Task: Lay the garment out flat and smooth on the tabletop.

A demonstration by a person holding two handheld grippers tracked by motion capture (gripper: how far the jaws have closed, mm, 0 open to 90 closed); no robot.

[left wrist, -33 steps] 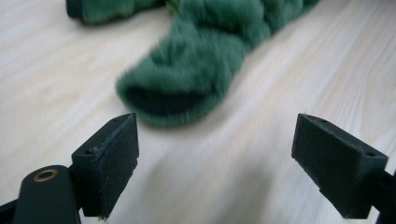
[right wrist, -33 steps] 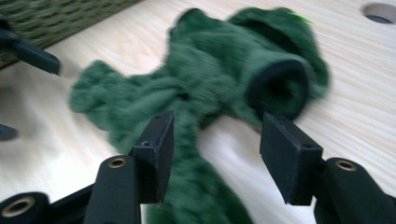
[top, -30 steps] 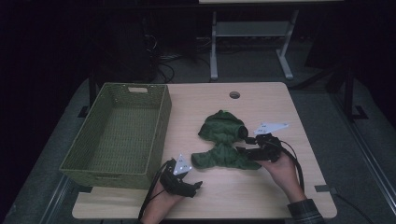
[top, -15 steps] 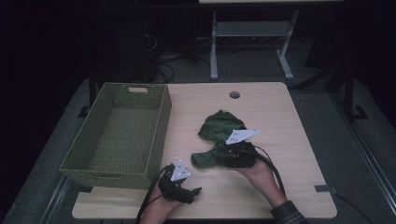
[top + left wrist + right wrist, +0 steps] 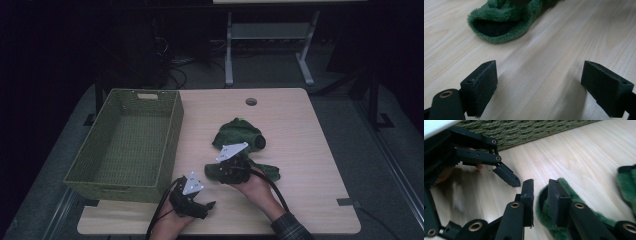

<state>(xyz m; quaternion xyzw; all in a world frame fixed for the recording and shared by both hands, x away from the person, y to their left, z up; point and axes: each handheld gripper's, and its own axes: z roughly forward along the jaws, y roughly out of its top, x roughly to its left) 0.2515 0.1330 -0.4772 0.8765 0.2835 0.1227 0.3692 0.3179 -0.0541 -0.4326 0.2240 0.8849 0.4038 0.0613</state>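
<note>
Two fuzzy green slippers lie mid-table, one (image 5: 237,135) behind the other (image 5: 265,172). My right gripper (image 5: 214,172) lies at the near slipper's left end. In the right gripper view its jaws (image 5: 541,195) have just been closing and stand a narrow gap apart around the fuzzy rim of the slipper (image 5: 574,195); a sliver of table shows beside one pad. My left gripper (image 5: 207,202) rests near the table's front edge, wide open (image 5: 539,90) over bare wood, facing the dark mouth of a slipper (image 5: 499,22).
A green woven basket (image 5: 172,135) stands on the table's left side; its wall (image 5: 524,130) runs just behind the two grippers. The left gripper's jaw (image 5: 506,176) is close to my right gripper's tips. A cable hole (image 5: 251,101) is at the table's back.
My right gripper has slid left along the front of the slippers to the near slipper's left end, and its jaws have narrowed. The left gripper has stayed put.
</note>
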